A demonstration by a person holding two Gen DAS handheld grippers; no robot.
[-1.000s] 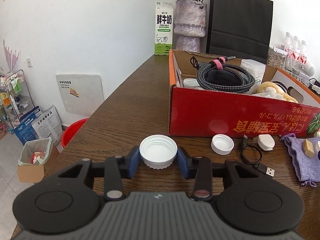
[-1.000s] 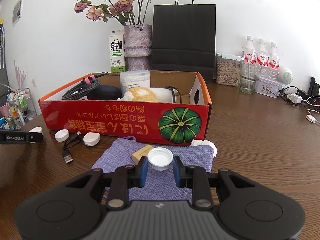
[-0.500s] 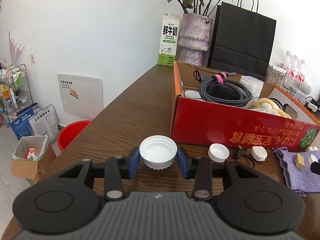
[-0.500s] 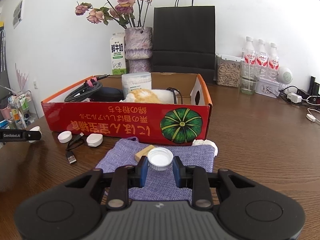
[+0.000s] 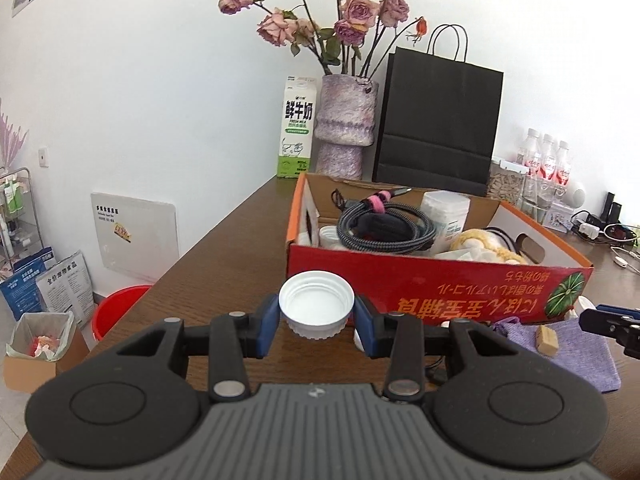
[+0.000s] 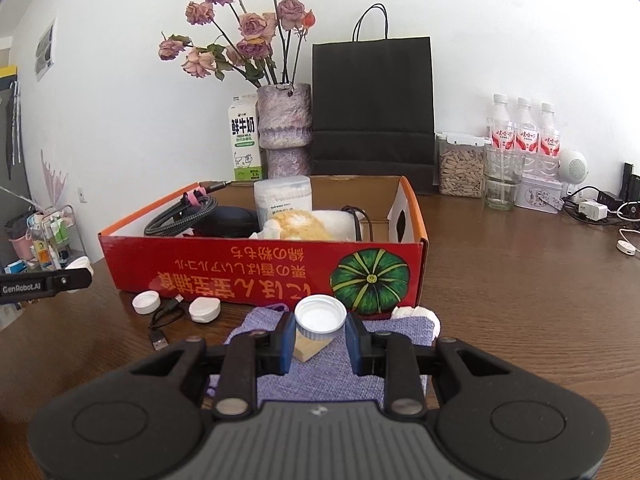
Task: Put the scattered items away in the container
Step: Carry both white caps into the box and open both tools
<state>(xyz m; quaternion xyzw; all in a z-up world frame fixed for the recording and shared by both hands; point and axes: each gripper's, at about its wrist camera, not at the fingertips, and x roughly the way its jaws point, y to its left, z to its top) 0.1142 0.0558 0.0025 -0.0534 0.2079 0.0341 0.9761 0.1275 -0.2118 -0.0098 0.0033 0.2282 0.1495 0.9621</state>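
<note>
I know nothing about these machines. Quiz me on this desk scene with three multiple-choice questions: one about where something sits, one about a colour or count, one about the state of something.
1. Where does the wooden block lie?
A. Inside the red box
B. On the purple cloth in front of the red box
C. Beside the milk carton

2. How many loose white caps lie on the table left of the cloth, by the black USB cable?
A. Two
B. Four
C. None

3. What is the left claw doing?
A. Standing open and empty
B. Gripping the black cable
C. Gripping a white cap

Answers:
1. B: the block rests on the purple cloth, outside the red box.
2. A: two white caps flank the cable.
3. C: its blue pads press both sides of the large white cap.
</note>
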